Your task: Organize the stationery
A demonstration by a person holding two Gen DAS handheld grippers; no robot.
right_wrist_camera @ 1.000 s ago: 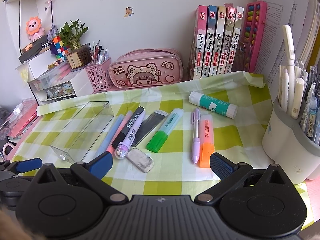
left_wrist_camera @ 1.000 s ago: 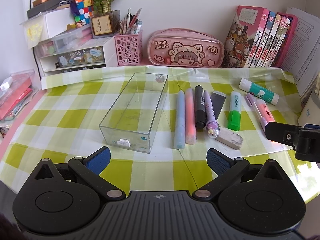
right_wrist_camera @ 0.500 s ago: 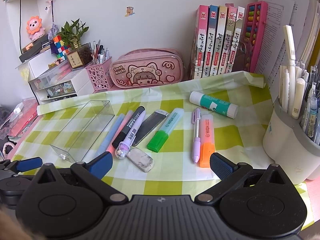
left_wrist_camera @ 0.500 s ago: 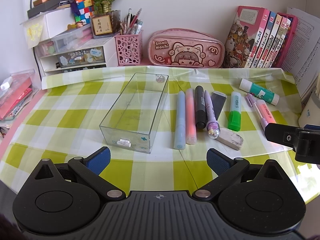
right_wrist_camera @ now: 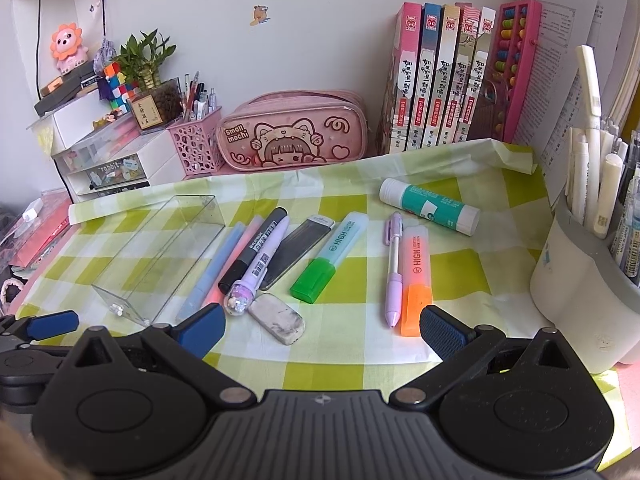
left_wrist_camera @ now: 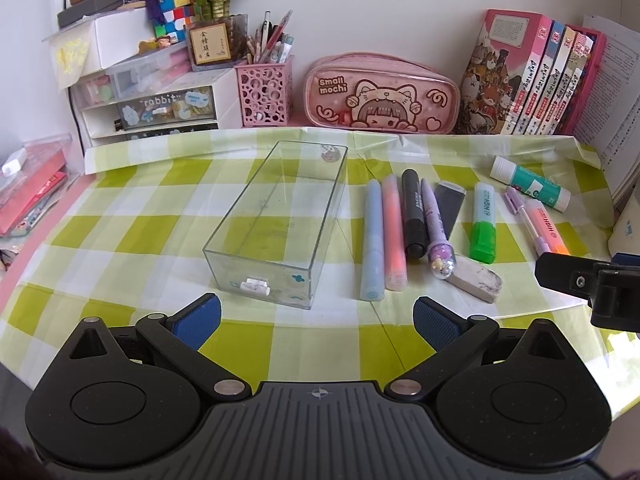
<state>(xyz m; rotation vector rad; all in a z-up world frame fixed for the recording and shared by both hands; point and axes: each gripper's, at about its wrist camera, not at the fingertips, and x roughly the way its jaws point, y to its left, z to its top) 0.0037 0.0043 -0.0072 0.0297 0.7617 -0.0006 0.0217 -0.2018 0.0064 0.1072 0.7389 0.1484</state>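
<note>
Checked tablecloth (left_wrist_camera: 120, 236): pencil case (left_wrist_camera: 382, 94) behind clear box (left_wrist_camera: 280, 220)

Left view: my left gripper (left_wrist_camera: 316, 316) has drifted a hair, and the clear box (left_wrist_camera: 276, 220) now sits slightly further right in frame.
Right edge of that view: the finger (left_wrist_camera: 560, 276) of my right gripper (right_wrist_camera: 320, 324) has slipped a little lower and outward.
Right view: the eraser (right_wrist_camera: 276, 318) has edged slightly left in frame.

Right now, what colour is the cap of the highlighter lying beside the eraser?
Green cap, on a pale mint highlighter body; clearest in the right wrist view.
</note>
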